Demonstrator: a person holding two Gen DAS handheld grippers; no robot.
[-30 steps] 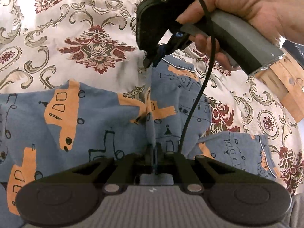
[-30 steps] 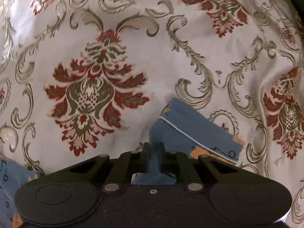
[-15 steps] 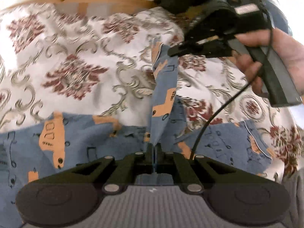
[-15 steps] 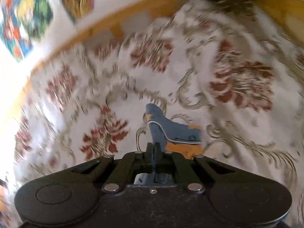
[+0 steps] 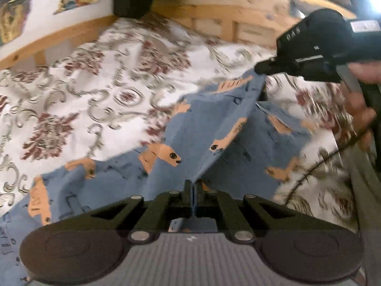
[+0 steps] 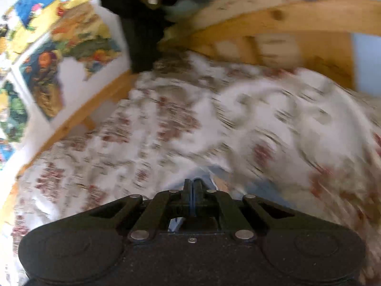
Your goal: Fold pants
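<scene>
Floral bedspread [image 5: 78, 90], white with red and grey scrollwork, covers the whole bed under my two grippers, and a pine bed frame [image 5: 214, 16] runs along the far edge with a colourful map poster [image 6: 59, 54] on the wall behind it. Across the spread lie the pants [image 5: 190, 128], blue with orange vehicle prints, partly lifted into a taut ridge between my tools. My left gripper [image 5: 192, 190] has its jaws pressed together on the near end of that ridge of cloth. My right gripper [image 5: 259, 69], seen from the left wrist, is up and to the right, pinching the far corner of the pants; a hand [image 5: 359, 104] holds its handle. From the right wrist the jaws are closed on a sliver of blue fabric; that view is heavily blurred
</scene>
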